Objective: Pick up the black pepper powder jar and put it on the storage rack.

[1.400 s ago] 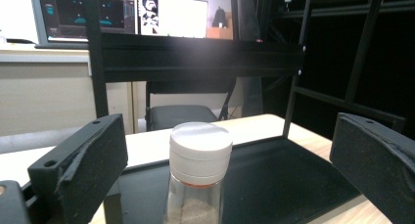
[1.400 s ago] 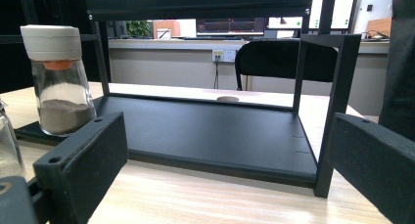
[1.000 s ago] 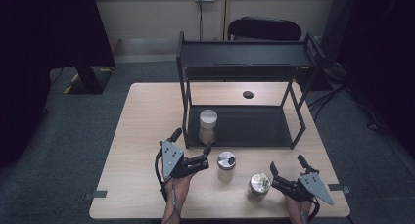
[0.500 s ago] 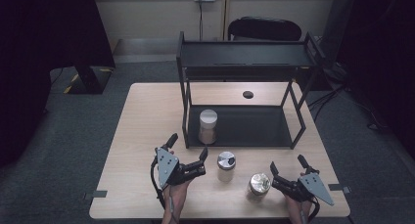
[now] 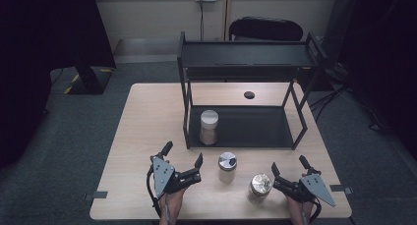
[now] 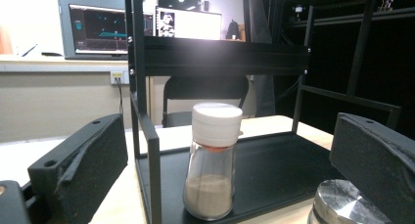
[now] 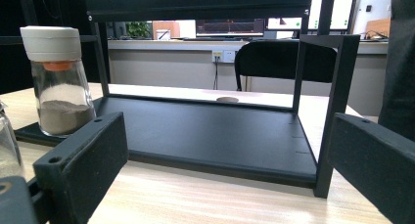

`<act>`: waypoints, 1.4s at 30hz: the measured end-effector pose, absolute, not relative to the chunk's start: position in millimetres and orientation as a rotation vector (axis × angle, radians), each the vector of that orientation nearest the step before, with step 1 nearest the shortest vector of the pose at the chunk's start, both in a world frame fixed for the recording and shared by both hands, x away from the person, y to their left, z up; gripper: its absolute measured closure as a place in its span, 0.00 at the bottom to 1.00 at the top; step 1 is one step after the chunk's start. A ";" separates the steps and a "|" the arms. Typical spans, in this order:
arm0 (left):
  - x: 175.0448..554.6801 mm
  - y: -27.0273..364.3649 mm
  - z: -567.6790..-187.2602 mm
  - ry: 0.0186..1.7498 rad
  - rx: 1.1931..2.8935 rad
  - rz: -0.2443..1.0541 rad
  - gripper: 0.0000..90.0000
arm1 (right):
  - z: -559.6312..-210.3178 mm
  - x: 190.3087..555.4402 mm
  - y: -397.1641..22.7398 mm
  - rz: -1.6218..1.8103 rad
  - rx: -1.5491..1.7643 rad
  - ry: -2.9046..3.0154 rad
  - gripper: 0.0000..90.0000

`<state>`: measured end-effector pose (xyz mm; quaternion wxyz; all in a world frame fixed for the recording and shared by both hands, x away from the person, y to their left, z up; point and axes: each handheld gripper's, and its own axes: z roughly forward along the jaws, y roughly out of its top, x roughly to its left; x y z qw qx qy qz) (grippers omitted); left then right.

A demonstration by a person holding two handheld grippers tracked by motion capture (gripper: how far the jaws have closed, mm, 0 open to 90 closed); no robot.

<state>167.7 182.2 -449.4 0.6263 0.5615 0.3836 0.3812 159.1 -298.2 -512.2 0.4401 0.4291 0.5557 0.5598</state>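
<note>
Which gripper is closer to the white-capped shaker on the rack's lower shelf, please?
Left. The left gripper sits just in front of the white-capped shaker, slightly left; the right gripper is far off to its right.

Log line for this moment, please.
left gripper: open, empty | right gripper: open, empty | white-capped shaker: on rack's lower shelf

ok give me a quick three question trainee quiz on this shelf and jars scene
1. True or false: the white-lidded glass jar stands on the black metal shelf rack's lower tray.
2. How many jars stand on the wooden table in front of the rack?
3. Is the left gripper A) open or B) shut on a jar?

Key: 1 true; 2 two, the silver-lidded jar and the shiny metal-topped jar; 3 A.
</note>
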 end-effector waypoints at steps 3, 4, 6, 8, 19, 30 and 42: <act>164.5 181.5 -452.7 0.881 1.293 0.900 0.00 | -512.4 159.0 -298.4 1.392 1.065 1.380 0.01; 163.9 181.3 -453.4 0.884 1.296 0.904 0.00 | -512.4 159.0 -298.4 1.392 1.065 1.380 0.01; 163.6 182.4 -458.1 0.875 1.290 0.904 0.00 | -512.3 159.0 -298.4 1.392 1.064 1.381 0.01; 163.2 182.1 -461.6 0.884 1.291 0.907 0.00 | -512.3 159.0 -298.4 1.392 1.066 1.379 0.01; 165.6 180.1 -484.1 0.907 1.308 0.912 0.00 | -511.9 159.0 -298.1 1.390 1.069 1.380 0.01; 169.6 178.4 -503.1 0.966 1.329 0.909 0.00 | -511.8 159.1 -298.3 1.391 1.069 1.381 0.01; 169.1 174.2 -510.0 0.969 1.351 0.920 0.00 | -511.8 159.2 -298.1 1.390 1.068 1.381 0.01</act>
